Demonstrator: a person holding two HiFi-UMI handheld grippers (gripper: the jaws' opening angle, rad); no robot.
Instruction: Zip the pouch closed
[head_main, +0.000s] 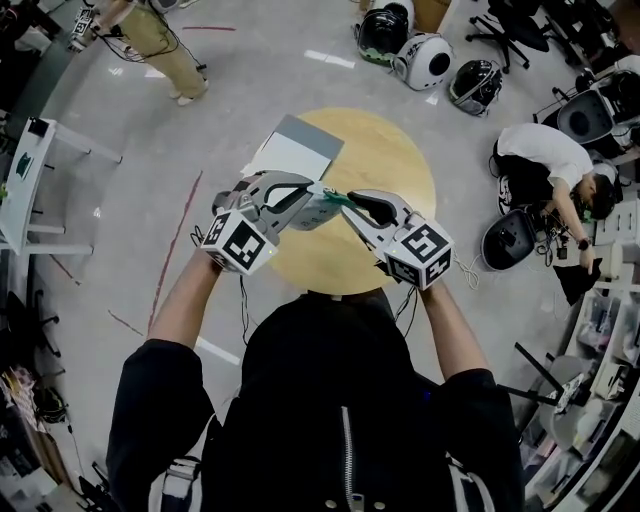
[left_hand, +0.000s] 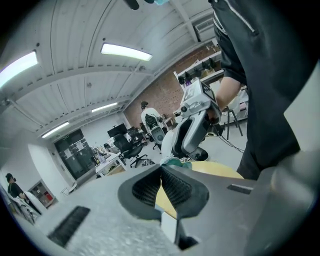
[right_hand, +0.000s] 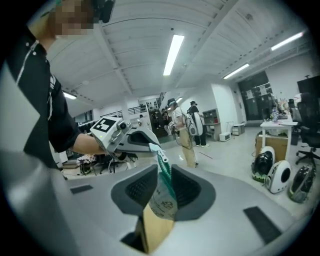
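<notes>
Both grippers are held up over the round wooden table (head_main: 400, 165), facing each other. A pale see-through pouch (right_hand: 162, 200) with a teal zipper (right_hand: 163, 165) hangs between them. My left gripper (head_main: 312, 197) is shut and pinches the white end of the zipper (right_hand: 150, 146). In the left gripper view its jaws (left_hand: 161, 167) are pressed together, with a bit of teal just past the tips. My right gripper (right_hand: 161, 182) is open. The pouch hangs loosely between its jaws, with gaps on both sides. In the head view the pouch (head_main: 322, 210) shows between the two tips.
A white and grey flat board (head_main: 295, 150) lies on the far left of the table. Helmets (head_main: 425, 60) sit on the floor beyond. A person (head_main: 545, 160) bends over at the right, another person (head_main: 160, 40) stands far left, near a white table (head_main: 30, 180).
</notes>
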